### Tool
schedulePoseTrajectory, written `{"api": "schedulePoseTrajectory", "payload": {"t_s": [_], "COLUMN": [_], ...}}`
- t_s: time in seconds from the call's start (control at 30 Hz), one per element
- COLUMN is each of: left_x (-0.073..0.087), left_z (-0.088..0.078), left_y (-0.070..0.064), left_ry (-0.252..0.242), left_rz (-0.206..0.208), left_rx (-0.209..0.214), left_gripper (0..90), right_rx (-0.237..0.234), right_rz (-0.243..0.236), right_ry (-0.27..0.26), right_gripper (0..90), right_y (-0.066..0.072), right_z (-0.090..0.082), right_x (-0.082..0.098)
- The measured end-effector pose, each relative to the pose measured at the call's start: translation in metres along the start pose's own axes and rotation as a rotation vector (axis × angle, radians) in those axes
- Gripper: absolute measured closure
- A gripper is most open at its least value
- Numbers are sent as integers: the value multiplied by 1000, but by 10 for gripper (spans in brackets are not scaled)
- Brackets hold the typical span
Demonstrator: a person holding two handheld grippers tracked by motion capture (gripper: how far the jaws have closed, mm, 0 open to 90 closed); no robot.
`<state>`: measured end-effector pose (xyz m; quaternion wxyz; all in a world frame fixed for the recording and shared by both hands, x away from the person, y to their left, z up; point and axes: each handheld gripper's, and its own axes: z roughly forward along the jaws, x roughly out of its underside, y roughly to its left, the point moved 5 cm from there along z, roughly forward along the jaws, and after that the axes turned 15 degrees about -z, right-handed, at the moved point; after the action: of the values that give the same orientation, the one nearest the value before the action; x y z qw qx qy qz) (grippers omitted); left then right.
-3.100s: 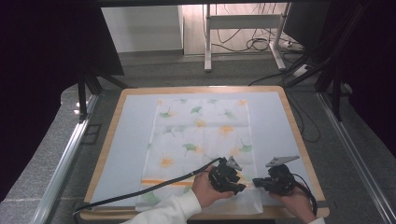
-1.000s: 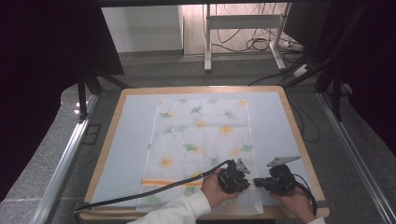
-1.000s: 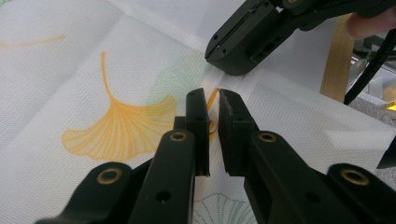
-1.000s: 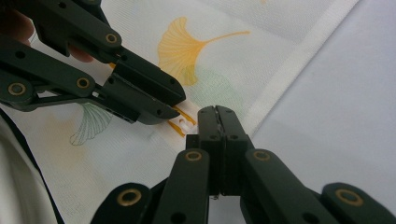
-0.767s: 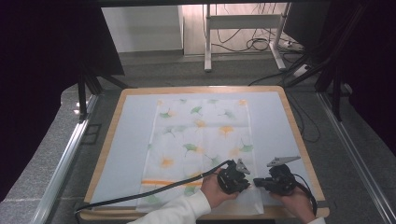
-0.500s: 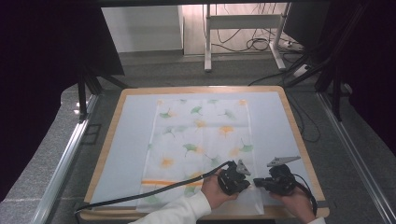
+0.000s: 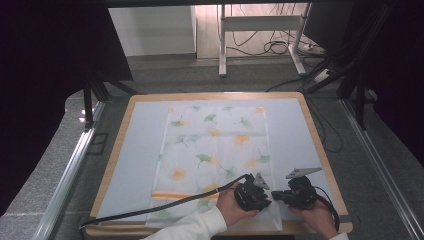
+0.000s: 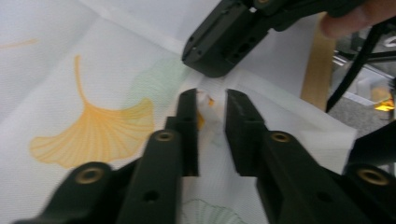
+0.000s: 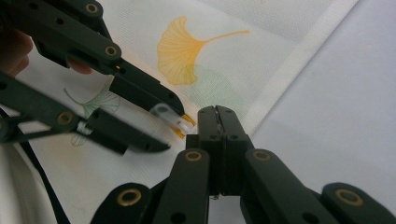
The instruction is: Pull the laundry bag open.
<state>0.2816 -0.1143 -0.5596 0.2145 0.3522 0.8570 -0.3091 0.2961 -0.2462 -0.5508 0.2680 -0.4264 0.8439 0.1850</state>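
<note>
— White cotton, thin by the look of it, printed with ginkgo leaves in orange and green: the cloth (image 7: 215, 160) lies flat on the pale mat of the wooden-rimmed table (image 7: 312, 130), its near right corner between the two hands.

— And what are the grippers doing there?

— The right gripper (image 9: 218, 112) has its jaws pressed together; from here I'd say they nip the cloth's edge near that corner, though I can't see fabric between them. The left gripper (image 8: 208, 109) has just been opening: its jaws stand a little apart, with a small raised pucker of cloth (image 8: 208, 105) between them and not pinched.

— So it's letting go?

— Or re-gripping. From above, both grippers sit tip to tip over the same corner, the left one (image 7: 252, 192) just beside the right (image 7: 295, 192).

— How would you do it well?

— Keep the right one clamped and still, so the corner doesn't slide. Bring the left jaws down around one layer only, close to the hem, then close fully before lifting. Thin fabric slips; a shallow bite will lose it. Lift both together and level, or the cloth drags askew across the mat.

— Any boxes, bins, anything to put it in?

— None that I can see on the table. Just the cloth on the mat, and a cable (image 7: 165, 205) trailing off the left gripper across the near edge.
</note>
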Motion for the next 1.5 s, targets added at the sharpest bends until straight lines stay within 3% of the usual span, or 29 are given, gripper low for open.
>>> {"api": "schedulePoseTrajectory", "payload": {"t_s": [0.1,0.2,0.43,0.77,0.9,1.27,1.5], "left_x": [0,0,0,-1,-1,0,0], "left_z": [0,1,0,0,0,-1,-1], "left_y": [-1,1,2,3,5,6,6], "left_ry": [-2,-10,-9,-6,2,-1,-4], "left_rz": [5,18,53,24,-10,-25,-30], "left_rx": [-3,-31,-46,-29,-15,-12,-8], "left_gripper": [695,787,884,900,900,900,900], "right_rx": [1,1,2,2,11,42,19], "right_rz": [1,0,2,0,-18,-61,-20], "right_ry": [-1,1,0,0,5,19,3], "right_gripper": [895,895,894,895,896,898,898], "right_y": [0,0,0,0,1,5,10], "right_z": [0,0,0,0,1,1,-9], "right_x": [0,0,0,0,0,-1,-2]}}
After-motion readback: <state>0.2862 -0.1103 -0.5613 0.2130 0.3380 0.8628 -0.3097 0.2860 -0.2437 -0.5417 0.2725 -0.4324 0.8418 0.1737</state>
